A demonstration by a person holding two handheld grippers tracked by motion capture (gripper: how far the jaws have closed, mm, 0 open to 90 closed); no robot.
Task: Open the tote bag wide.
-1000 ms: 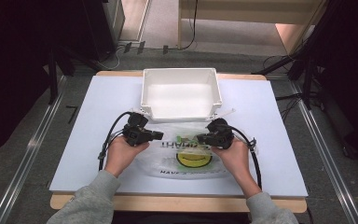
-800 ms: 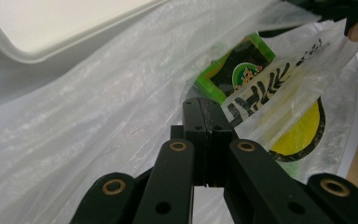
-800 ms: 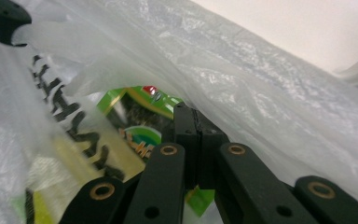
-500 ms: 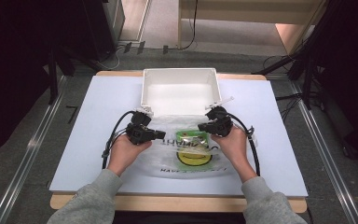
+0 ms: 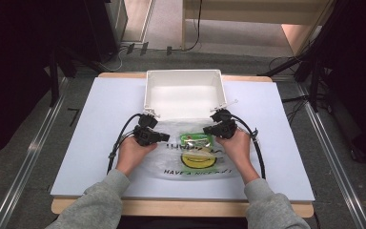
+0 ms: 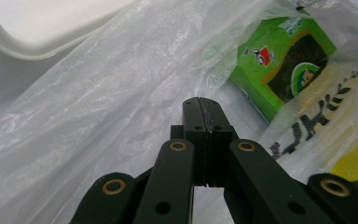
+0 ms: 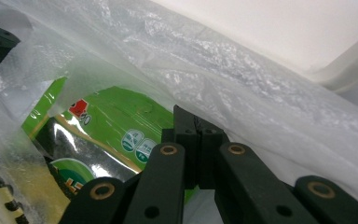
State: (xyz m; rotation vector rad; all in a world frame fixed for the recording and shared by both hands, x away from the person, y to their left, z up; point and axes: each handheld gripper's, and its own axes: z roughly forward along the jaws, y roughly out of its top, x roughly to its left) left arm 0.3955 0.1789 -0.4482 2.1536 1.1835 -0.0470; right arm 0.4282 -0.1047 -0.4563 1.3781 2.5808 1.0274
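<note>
Green packet (image 5: 196, 140) lay inside clear bag (image 5: 181, 164), midway between left gripper (image 5: 163, 137) and right gripper (image 5: 205, 130); both clamped on the bag film.

So there's a white bin (image 5: 183, 93) sitting at the far edge of my table (image 5: 95, 129), open side up and bare inside. The table has a white sheet over it with a wood edge peeking out front and back. Past it the floor (image 5: 167, 52) is grey, with some cables (image 5: 124, 50) lying around and dark stand legs (image 5: 57, 71) on both sides.
</note>
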